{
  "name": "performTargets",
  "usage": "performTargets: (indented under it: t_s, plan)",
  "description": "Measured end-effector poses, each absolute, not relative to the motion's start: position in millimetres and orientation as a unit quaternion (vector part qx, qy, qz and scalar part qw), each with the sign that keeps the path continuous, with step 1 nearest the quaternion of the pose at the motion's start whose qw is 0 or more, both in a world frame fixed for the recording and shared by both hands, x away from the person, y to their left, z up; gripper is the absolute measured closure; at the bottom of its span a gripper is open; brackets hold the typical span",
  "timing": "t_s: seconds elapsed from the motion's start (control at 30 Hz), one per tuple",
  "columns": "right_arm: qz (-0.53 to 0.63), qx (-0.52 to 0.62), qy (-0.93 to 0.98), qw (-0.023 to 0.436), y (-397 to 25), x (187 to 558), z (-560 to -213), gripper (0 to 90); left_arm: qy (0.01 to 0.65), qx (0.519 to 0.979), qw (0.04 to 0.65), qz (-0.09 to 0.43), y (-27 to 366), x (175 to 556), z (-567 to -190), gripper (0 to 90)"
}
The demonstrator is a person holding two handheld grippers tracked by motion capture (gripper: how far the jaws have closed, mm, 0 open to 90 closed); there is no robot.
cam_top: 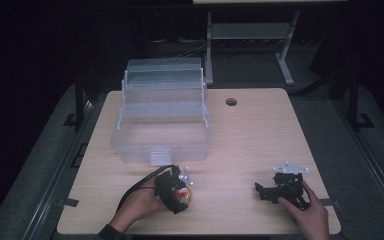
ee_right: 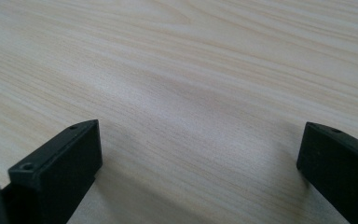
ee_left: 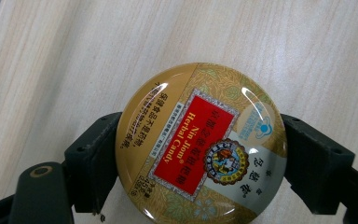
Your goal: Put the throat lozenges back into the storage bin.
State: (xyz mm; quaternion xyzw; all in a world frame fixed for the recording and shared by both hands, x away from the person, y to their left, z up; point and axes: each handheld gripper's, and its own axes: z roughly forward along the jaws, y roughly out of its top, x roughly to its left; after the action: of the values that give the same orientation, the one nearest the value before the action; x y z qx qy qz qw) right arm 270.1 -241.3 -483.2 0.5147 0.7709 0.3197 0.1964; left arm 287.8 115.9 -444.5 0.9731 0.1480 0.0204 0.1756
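A round gold candy tin [ee_left: 200, 144] with a red label reading "Herbal Candy" sits between the two black jaws of my left gripper [ee_left: 200, 161], which press on its left and right rim. In the high view that left gripper [cam_top: 176, 189] is at the table's front left with the tin [cam_top: 185, 195] in it, held by a hand. My right gripper [cam_top: 264, 191] rests at the front right in the other hand. In the right gripper view, the right gripper [ee_right: 198, 149] has its jaws wide apart over bare wood.
A clear plastic organiser box [cam_top: 161, 120] with its tiered lid raised stands at the back left of the wooden table [cam_top: 260, 135]. A round cable hole [cam_top: 231, 102] lies near the far edge. A metal-framed desk [cam_top: 250, 35] stands beyond.
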Motion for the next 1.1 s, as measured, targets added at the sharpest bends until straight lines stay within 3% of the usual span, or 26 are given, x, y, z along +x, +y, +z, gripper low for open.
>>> performTargets:
  t_s: [1.1]
  plan:
    - [0.320,0.515,0.771,0.196,-241,270,-483,0.0,0.159,0.965,0.210,0.019,125,290,-417,19.4]
